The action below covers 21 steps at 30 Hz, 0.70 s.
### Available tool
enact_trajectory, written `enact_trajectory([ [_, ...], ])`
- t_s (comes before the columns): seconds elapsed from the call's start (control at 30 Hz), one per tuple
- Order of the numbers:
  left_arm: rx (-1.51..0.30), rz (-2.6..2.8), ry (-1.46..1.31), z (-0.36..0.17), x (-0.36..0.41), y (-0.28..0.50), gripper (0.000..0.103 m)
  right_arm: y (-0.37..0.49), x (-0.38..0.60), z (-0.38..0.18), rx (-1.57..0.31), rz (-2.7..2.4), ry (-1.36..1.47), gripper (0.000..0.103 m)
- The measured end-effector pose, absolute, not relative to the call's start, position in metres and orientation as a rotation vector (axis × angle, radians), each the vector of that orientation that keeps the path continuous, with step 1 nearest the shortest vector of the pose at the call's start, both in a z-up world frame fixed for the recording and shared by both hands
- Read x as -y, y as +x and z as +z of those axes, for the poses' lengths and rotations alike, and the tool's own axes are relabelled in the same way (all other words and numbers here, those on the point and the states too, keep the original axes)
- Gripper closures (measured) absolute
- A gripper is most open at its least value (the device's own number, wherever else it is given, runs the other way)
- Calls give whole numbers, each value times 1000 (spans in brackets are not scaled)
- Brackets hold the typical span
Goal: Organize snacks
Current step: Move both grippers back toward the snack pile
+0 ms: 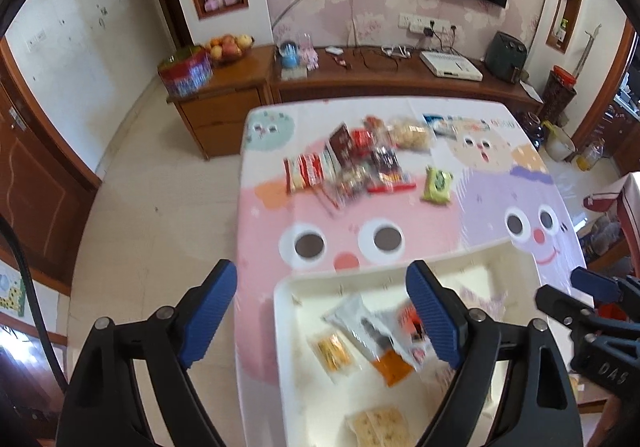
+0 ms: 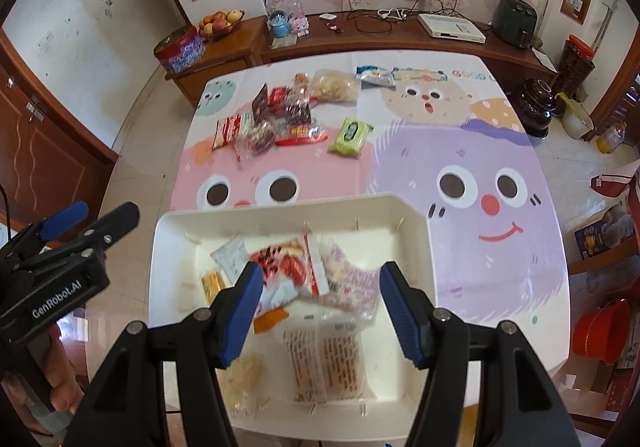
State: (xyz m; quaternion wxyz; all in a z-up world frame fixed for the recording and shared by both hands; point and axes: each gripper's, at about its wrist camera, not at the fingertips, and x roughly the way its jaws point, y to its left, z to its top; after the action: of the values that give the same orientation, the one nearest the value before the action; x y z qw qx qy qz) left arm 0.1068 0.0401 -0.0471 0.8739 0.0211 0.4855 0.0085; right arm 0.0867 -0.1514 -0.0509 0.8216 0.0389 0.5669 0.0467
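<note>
A white tray sits at the near end of a table with a cartoon-face cloth. Several snack packets lie in the tray, among them a red-and-white packet, an orange packet and a cracker pack. My left gripper hangs open over the tray's left rim with nothing between its pads. My right gripper is open above the packets in the tray, and its pads press on nothing. A pile of loose snacks and a green packet lie farther back on the table.
A clear bag of puffs and a blue-white packet lie near the table's far edge. Beyond it stands a wooden sideboard with a fruit bowl. Tiled floor lies left of the table, and a red bucket stands on the right.
</note>
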Motion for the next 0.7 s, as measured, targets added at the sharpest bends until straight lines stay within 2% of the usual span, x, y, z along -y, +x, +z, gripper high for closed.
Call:
enact_trajectory([
  [0.37, -983, 47, 9, -34, -63, 170, 14, 162, 190, -26, -1143, 42, 105, 42],
  [0.7, -1128, -56, 90, -72, -79, 263, 14, 256, 200, -60, -1238, 44, 158, 42],
])
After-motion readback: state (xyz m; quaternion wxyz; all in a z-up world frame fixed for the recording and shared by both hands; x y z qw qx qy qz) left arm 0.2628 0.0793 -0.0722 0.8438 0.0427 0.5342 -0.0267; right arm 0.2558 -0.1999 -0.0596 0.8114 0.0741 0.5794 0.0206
